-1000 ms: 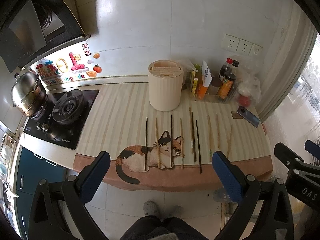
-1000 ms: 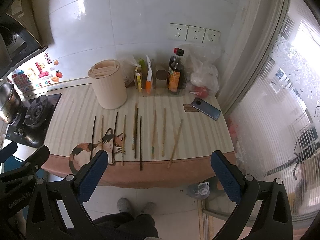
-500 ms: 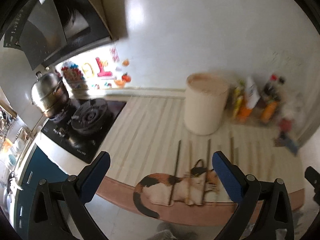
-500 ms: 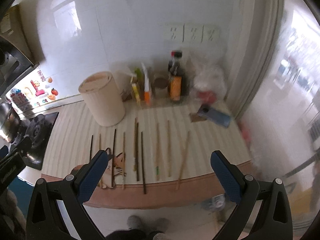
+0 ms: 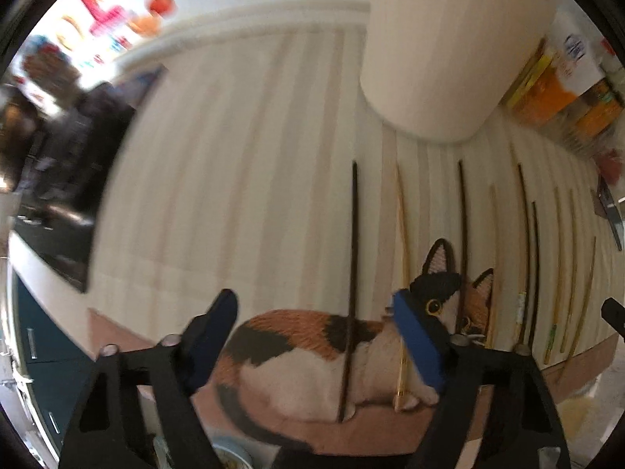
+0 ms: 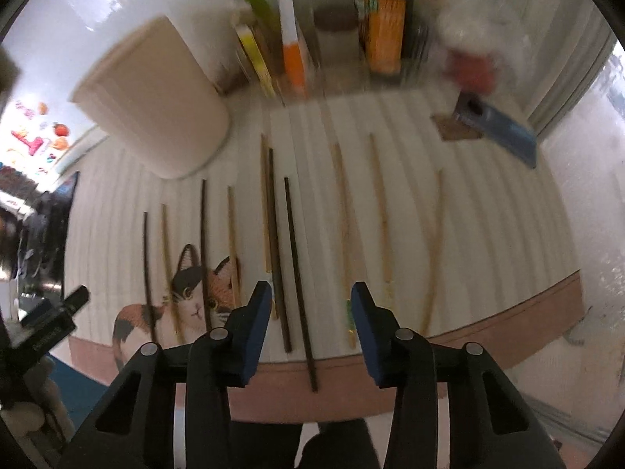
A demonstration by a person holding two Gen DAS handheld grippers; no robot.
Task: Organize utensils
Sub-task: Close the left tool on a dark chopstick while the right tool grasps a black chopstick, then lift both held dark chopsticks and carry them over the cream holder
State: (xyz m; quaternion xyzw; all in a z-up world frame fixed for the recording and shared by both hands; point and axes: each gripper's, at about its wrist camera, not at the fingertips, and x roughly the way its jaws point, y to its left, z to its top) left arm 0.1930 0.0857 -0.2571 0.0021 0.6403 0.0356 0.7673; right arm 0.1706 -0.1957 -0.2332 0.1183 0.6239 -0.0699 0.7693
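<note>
Several chopsticks lie side by side on the striped counter, some dark, some light wood. My left gripper is open and empty, low over the counter's front edge, with the leftmost dark chopstick between its fingers and a light one by its right finger. My right gripper is open and empty, with a dark chopstick between its fingers. The cream utensil holder stands behind the row; it also shows in the right wrist view.
A cat-shaped mat lies under the left chopsticks. A gas stove is at the left. Bottles and packets stand along the back wall. A phone lies at the back right.
Both grippers have dropped down and forward to the counter's front edge, over the chopsticks. Their fingers have narrowed but stay open.
</note>
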